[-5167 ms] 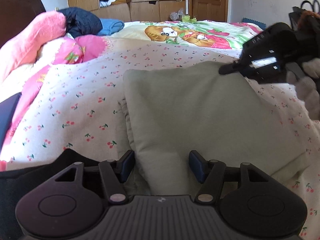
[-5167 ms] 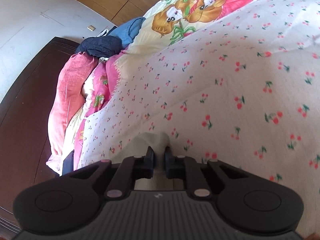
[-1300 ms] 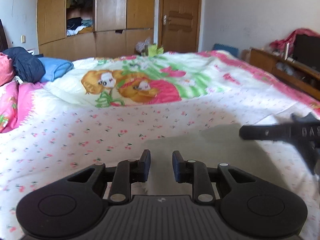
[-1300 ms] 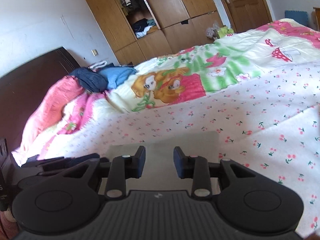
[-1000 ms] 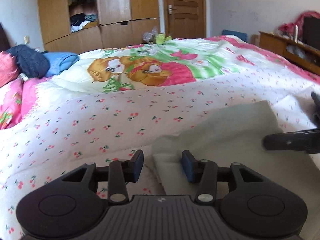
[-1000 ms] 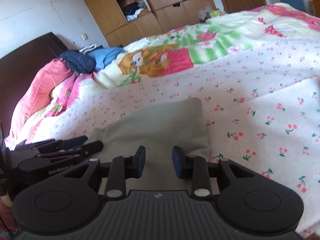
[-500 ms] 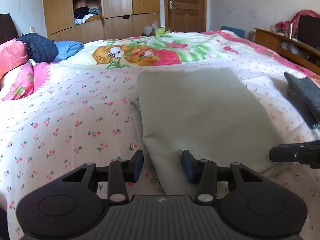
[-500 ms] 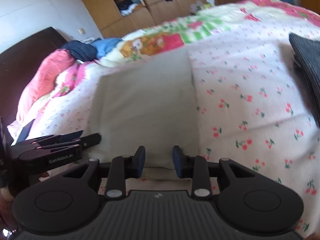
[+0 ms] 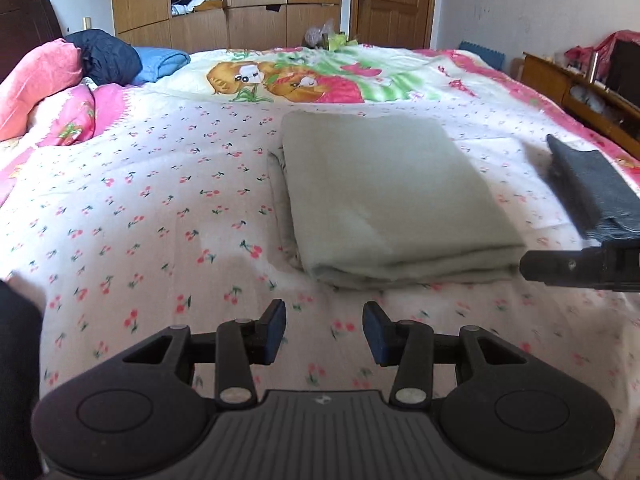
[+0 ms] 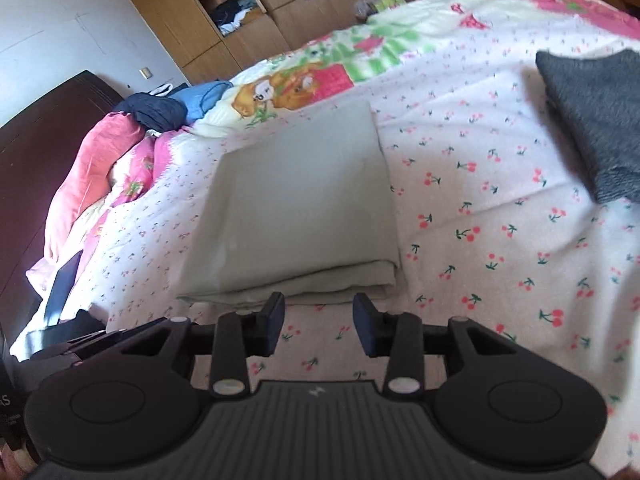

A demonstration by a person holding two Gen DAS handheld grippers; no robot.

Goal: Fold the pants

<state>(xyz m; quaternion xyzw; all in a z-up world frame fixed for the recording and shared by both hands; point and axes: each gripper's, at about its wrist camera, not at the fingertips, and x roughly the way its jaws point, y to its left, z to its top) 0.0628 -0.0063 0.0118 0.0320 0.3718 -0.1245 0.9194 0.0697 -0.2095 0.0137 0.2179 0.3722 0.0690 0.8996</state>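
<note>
On the white bed cover with red cherries (image 9: 160, 200), the pale green folded pants (image 9: 384, 196) lie flat. Both the left gripper (image 9: 324, 332) and the right gripper (image 10: 319, 322) are spread wide, holding nothing. A bump could mess the fold.

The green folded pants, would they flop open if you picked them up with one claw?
Probably yes. The green folded pants lie in soft stacked layers, loose along the near edge, so a pinch on one layer would likely let the rest sag and unfold. They look light and thin, and seem unlikely to slide easily on the fuzzy cherry-print bedspread.
</note>
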